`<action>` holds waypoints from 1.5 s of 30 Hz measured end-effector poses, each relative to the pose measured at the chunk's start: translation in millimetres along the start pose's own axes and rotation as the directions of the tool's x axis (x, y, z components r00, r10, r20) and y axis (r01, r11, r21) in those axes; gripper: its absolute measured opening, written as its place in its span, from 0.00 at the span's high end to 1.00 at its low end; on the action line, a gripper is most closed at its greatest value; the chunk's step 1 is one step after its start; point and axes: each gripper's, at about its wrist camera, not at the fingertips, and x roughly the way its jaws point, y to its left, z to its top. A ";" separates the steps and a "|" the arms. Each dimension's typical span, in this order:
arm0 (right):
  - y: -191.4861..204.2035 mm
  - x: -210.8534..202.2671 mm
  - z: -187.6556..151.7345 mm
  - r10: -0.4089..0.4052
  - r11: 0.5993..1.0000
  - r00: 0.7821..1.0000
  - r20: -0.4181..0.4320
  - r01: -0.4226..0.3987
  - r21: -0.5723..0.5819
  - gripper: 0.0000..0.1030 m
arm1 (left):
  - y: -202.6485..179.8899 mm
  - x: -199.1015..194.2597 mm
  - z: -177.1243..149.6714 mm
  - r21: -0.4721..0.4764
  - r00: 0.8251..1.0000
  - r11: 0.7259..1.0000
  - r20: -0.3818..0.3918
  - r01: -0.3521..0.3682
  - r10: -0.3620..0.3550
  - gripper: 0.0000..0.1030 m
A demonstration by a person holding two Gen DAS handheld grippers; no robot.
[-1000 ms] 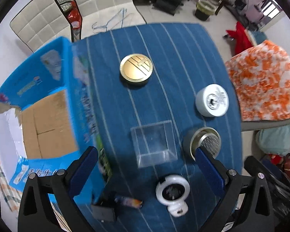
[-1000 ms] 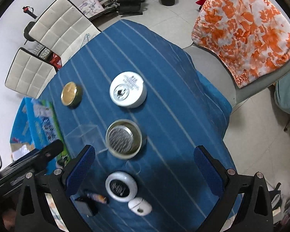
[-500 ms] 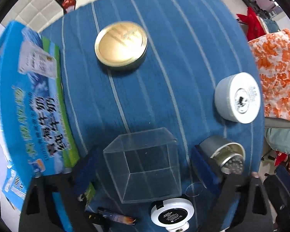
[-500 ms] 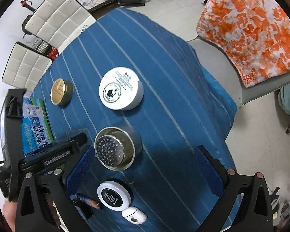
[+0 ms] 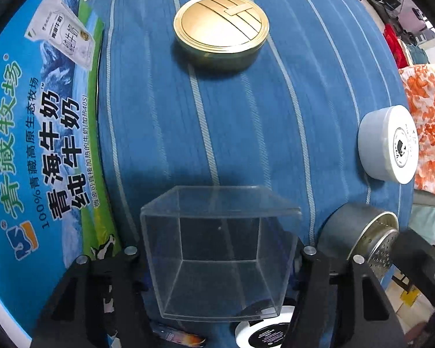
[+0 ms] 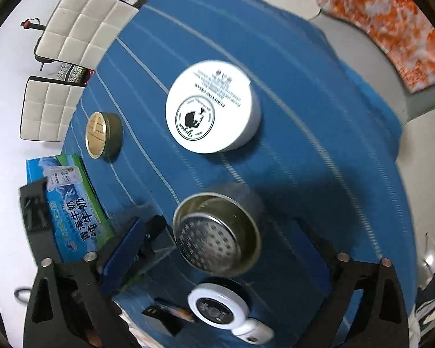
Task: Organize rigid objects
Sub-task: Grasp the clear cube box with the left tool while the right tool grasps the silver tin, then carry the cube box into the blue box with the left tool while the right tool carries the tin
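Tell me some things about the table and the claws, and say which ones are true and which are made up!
1. The clear plastic box sits between the left claw's fingers. True; its jaws are closing.
2. The gold round tin has its lid off. False: the lid is on.
3. The metal strainer cup sits between the right claw's fingers. True.
4. The white round jar lies inside the blue milk carton box. False: it stands on the blue striped tablecloth.
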 end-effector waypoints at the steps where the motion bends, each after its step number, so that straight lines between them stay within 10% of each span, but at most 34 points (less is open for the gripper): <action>1: 1.0 6.3 1.2 0.005 1.000 1.000 -0.019 -0.005 0.008 0.11 | 3.9 -0.4 0.1 0.000 1.000 1.000 -0.001 -0.001 0.001 0.41; 13: 24.8 13.7 -3.1 -0.290 0.941 0.957 -0.002 0.284 -0.185 0.26 | -6.2 -12.6 0.0 0.027 0.999 0.999 -0.011 -0.041 0.041 0.41; 45: 37.7 28.4 -23.2 -0.368 0.900 0.930 0.013 0.360 -0.246 0.29 | -69.5 1.2 26.5 0.116 0.998 0.991 0.001 -0.065 0.065 0.41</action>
